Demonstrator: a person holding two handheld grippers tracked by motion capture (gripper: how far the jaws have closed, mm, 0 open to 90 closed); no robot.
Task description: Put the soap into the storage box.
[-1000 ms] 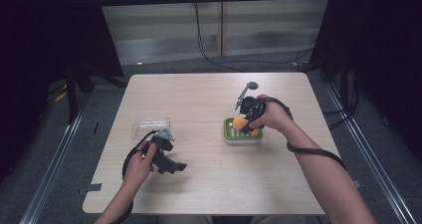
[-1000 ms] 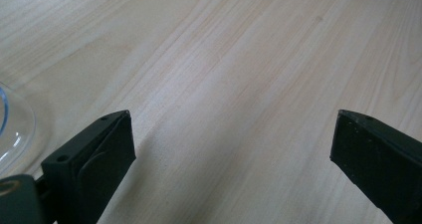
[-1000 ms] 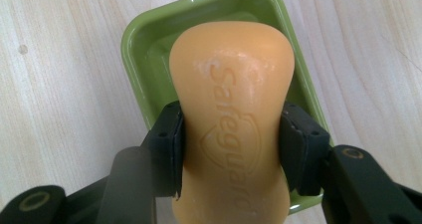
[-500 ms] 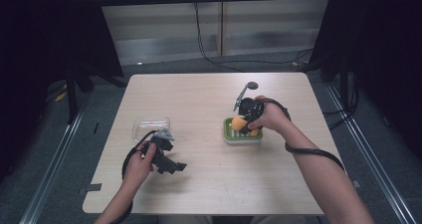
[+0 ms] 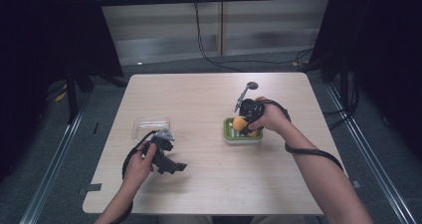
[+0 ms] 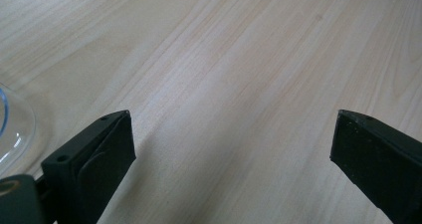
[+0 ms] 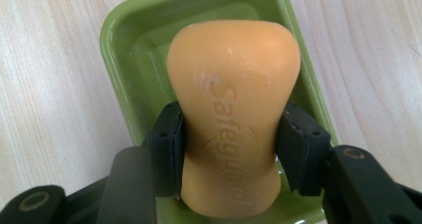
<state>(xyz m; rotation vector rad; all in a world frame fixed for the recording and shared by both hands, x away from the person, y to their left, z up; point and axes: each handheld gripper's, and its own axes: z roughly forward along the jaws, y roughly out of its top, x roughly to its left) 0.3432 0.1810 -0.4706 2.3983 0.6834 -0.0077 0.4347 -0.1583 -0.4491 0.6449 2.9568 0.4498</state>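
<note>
An orange bar of soap with raised lettering is pinched at its narrow waist by my right gripper, which is shut on it. The soap hangs just over a green soap dish. From above, the soap and right gripper sit over the green dish at the table's right middle. My left gripper rests low on the table at the front left, its jaws wide apart over bare wood.
A clear plastic lid or container lies just behind the left hand; its curved edge shows by the left jaw. The light wooden table has dark floor and metal rails around it. Cables trail from both grippers.
</note>
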